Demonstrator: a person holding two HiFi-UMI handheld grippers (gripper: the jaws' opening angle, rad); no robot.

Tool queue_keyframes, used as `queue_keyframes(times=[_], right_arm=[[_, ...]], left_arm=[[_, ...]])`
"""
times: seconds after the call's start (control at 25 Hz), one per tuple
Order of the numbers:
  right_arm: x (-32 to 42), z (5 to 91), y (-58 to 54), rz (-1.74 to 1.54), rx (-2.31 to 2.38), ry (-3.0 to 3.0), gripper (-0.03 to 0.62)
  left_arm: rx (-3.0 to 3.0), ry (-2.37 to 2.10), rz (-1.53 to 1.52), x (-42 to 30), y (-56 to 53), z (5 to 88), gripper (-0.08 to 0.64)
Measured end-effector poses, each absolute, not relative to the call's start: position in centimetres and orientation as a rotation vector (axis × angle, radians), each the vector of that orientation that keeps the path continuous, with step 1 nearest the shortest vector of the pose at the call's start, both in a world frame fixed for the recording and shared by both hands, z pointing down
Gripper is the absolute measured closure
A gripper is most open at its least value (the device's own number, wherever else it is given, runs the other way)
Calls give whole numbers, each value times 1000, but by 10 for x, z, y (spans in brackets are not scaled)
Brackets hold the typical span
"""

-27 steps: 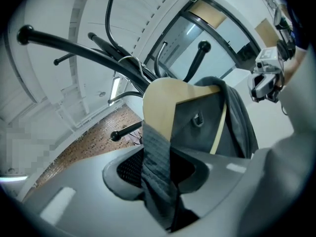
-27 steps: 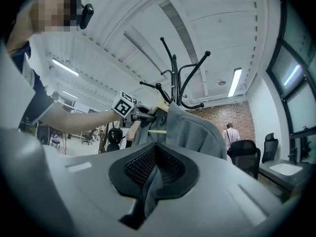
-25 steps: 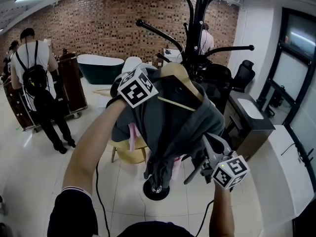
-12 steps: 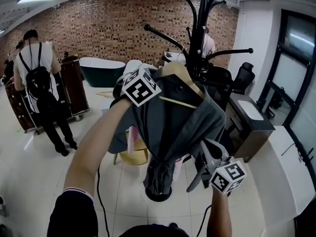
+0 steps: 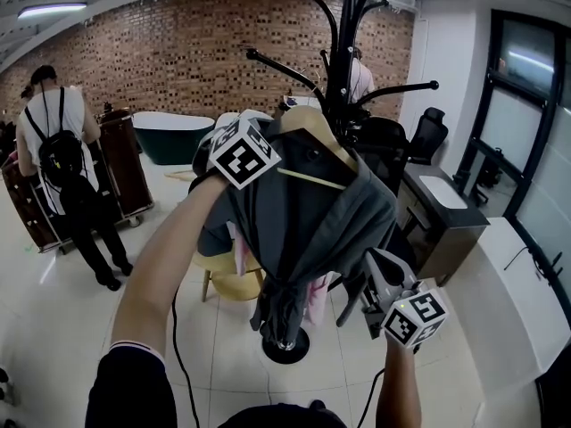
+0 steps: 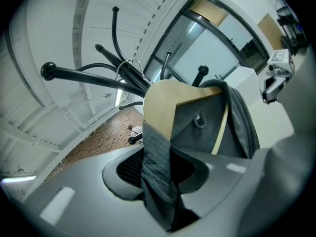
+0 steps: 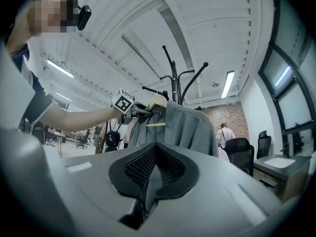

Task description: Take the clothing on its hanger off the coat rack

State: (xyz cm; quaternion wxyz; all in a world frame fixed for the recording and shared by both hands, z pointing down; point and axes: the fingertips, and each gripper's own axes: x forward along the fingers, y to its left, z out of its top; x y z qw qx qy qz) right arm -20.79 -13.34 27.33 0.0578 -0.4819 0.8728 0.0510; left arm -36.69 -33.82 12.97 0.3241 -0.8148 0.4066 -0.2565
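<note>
**At the coat rack, both grippers clamp the grey garment**

In front of a brick wall, the black coat rack (image 5: 348, 43) stands on a white tiled floor, its curved arms spreading out above the person's head. A grey garment (image 5: 312, 221) hangs against its pole on a wooden hanger (image 5: 308, 123). It drapes over both shoulders of the hanger and bunches into a narrow bundle low down, near the rack's round base. The hanger's top sits just beside the pole. Whether its hook rests on an arm cannot be made out.

The left gripper (image 6: 158, 167) is raised to the hanger's near shoulder. Its fingers (image 6: 126, 169) stand partly closed, pressing on a thick fold of the grey cloth that runs up between them to the pale wooden end of the hanger.

The right gripper (image 7: 150, 174) is lower, at the garment's right side near its hem. Its fingers (image 7: 138, 167) are drawn almost together, pinching a thin edge of the same cloth, and the rest of the garment rises above them towards the hanger.
</note>
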Motion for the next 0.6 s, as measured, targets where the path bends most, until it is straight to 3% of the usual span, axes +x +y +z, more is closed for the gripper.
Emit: queue_keyframes(times=[0.6], right_arm=[[-217,296,-126,78,-1384,2695,592]], left_arm=[[-2208,1104,-699,-379,-296,209,434]])
